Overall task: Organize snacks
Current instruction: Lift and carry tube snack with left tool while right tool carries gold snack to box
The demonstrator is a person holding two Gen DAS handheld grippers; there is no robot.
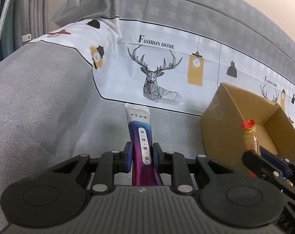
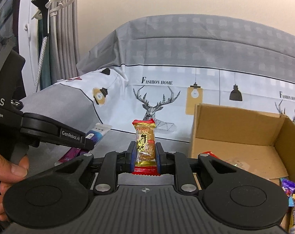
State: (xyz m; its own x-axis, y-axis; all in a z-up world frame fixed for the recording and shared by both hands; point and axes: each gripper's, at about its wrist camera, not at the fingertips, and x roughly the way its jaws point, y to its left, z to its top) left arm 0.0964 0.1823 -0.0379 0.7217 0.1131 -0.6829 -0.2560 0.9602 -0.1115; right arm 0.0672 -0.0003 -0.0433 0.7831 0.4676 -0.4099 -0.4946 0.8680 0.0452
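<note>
The right gripper (image 2: pixel 145 152) clamps a peanut bar (image 2: pixel 145 146) upright, with the cardboard box (image 2: pixel 235 130) just to its right. The left gripper (image 1: pixel 141 156), farther from the box, pinches a purple sachet (image 1: pixel 140 136), long axis forward.

Purple stick pouch (image 1: pixel 140 146) upright; peanut bar (image 2: pixel 145 146) upright, red-ended; cardboard box (image 2: pixel 235 136) open.

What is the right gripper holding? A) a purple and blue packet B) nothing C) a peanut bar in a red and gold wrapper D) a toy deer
C: the right gripper is shut on the peanut bar, standing upright between its pads.
</note>
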